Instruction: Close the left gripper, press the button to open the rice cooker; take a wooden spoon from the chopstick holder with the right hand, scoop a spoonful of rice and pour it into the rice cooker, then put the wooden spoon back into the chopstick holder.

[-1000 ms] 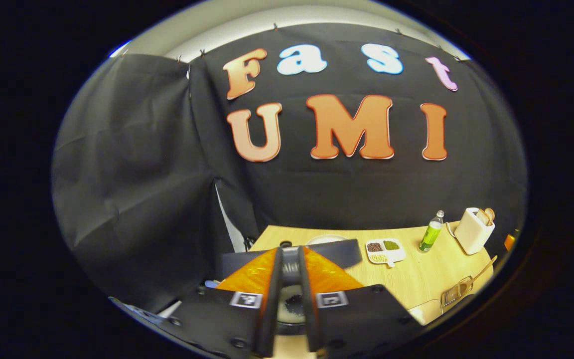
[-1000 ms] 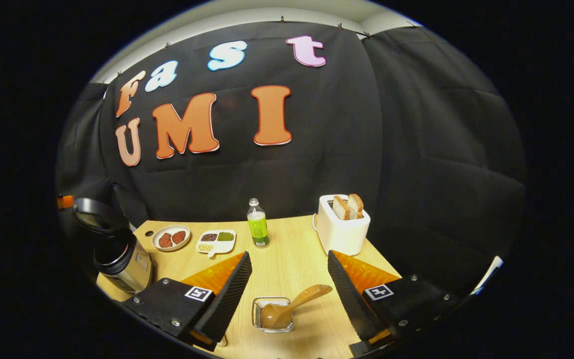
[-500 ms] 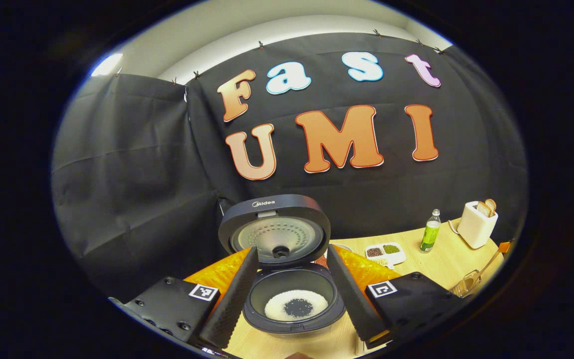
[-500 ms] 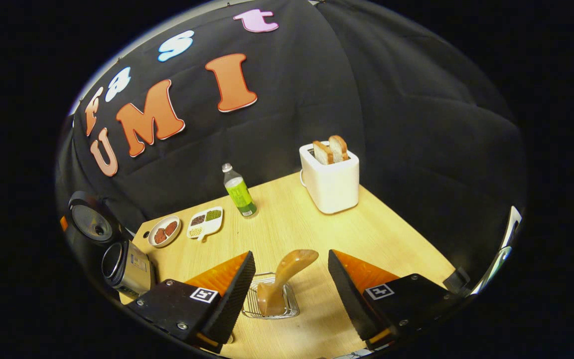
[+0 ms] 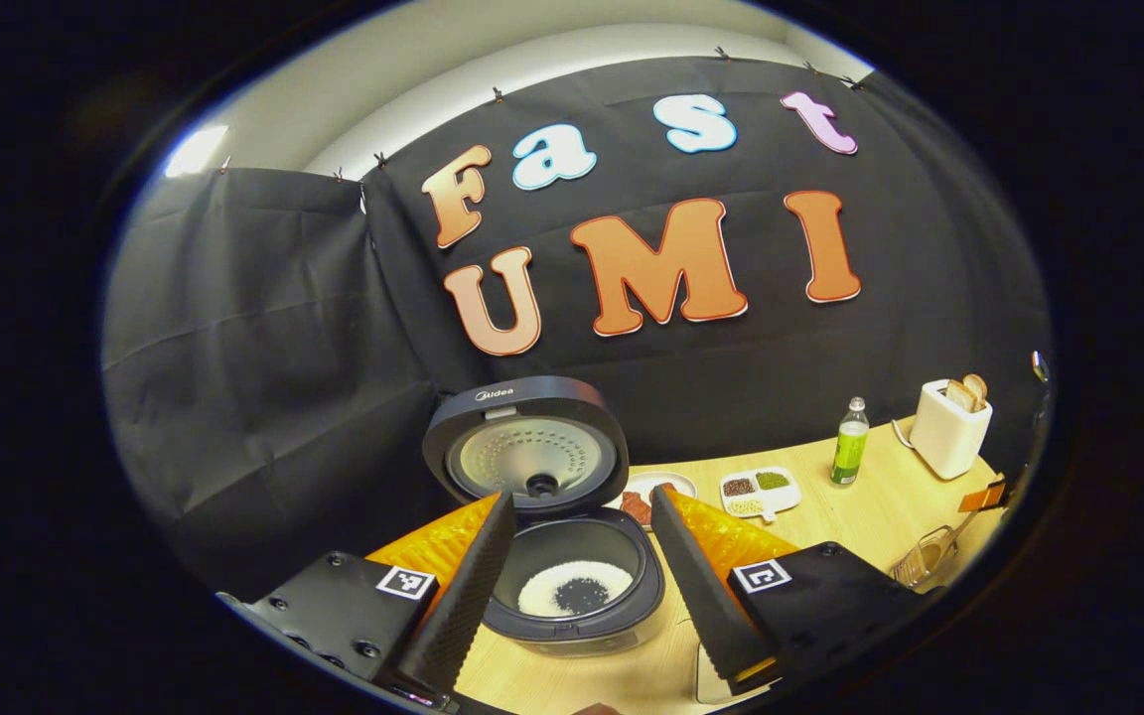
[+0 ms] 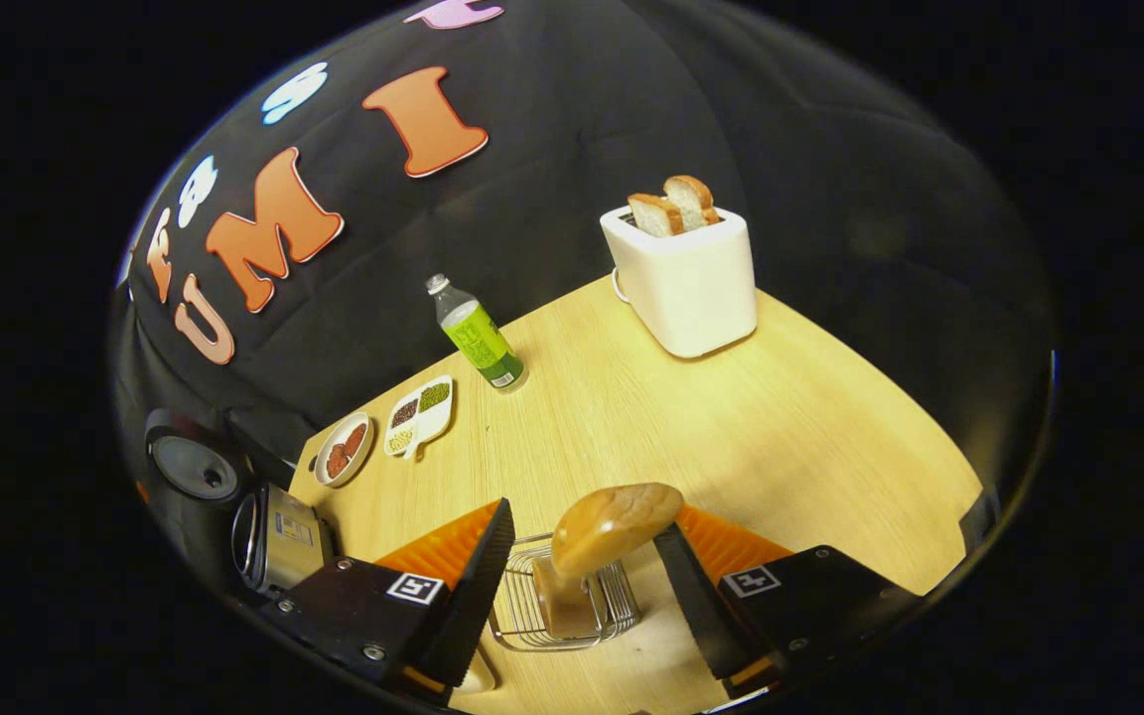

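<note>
In the left gripper view, the left gripper (image 5: 577, 586) is wide open and holds nothing. Between its two fingers stands the dark round rice cooker (image 5: 577, 586), with its lid (image 5: 525, 447) raised upright at 12 o'clock of the pot. Inside the pot lies a white layer of rice with a dark patch in its middle. The cooker stands on the light wooden table (image 5: 870, 511). At 2 o'clock of the cooker there is a small round plate with reddish-brown pieces (image 5: 653, 492), then a white divided tray with grains (image 5: 759, 490), a clear bottle with a green label (image 5: 850, 455) and a white toaster with two bread slices (image 5: 950, 427). Near the right edge, at 3 o'clock, sits the wire chopstick holder (image 5: 920, 563).

In the right gripper view, the right gripper (image 6: 582, 586) is also wide open, with a finger on each side of the wire chopstick holder (image 6: 562, 606), and neither finger touches anything. The wooden spoon (image 6: 615, 524) stands in the holder with its bowl up, between the fingers. I cannot tell whether the spoon bowl touches the right finger. The rice cooker (image 6: 274, 536) shows at 9 o'clock, the plate (image 6: 345, 449) and the tray (image 6: 419, 413) at 10 o'clock, the bottle (image 6: 476, 336) at 11 o'clock and the toaster (image 6: 683, 278) at 12 o'clock.
</note>
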A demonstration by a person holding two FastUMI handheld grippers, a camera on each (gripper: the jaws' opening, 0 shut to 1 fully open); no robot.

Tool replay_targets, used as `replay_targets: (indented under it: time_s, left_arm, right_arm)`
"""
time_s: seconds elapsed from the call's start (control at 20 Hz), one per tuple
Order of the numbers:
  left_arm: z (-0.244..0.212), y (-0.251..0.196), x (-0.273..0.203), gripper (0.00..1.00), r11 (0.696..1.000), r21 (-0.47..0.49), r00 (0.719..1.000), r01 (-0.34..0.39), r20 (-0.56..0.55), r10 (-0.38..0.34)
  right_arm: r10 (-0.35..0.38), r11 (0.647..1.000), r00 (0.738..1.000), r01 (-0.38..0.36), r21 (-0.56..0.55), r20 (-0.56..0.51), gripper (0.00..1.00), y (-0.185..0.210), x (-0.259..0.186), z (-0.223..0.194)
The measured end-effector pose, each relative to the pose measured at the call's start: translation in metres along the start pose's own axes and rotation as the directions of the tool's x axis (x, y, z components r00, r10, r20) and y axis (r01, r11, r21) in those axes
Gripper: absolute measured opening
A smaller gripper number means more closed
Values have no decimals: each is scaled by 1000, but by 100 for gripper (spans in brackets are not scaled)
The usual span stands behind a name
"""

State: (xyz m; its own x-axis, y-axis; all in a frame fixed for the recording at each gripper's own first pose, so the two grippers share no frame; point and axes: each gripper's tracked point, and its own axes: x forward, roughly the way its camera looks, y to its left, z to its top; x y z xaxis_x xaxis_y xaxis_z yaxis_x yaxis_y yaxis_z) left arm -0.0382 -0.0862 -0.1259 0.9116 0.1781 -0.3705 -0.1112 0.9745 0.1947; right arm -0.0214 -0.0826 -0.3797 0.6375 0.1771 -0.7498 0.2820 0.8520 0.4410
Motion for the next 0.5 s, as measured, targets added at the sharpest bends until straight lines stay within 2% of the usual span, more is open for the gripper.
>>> replay_targets:
  time_s: [0.15,0.25,0.35,0.4,0.45,0.5]
  left_arm:
    - [-10,5,-12,93,996,73,998,-48,-30,50]
    - [-10,3,-19,94,991,121,998,-59,-30,63]
    - [-7,3,-22,94,989,135,998,-55,-15,57]
    - [-8,3,-20,93,991,129,999,-48,-17,50]
    - [-11,0,-17,93,992,120,999,-37,-20,40]
    - [-10,0,-11,93,993,112,999,-30,-18,32]
  right_arm:
    - [40,997,999,-38,61,-28,79,4,14,-5]
    - [44,996,998,-40,83,-49,68,6,21,-11]
    - [22,994,995,-11,113,-97,54,3,29,-23]
    - [23,990,993,-7,141,-115,42,6,29,-28]
    - [10,986,994,8,168,-105,37,7,30,-27]
    - [-14,983,996,30,181,-90,27,4,30,-25]
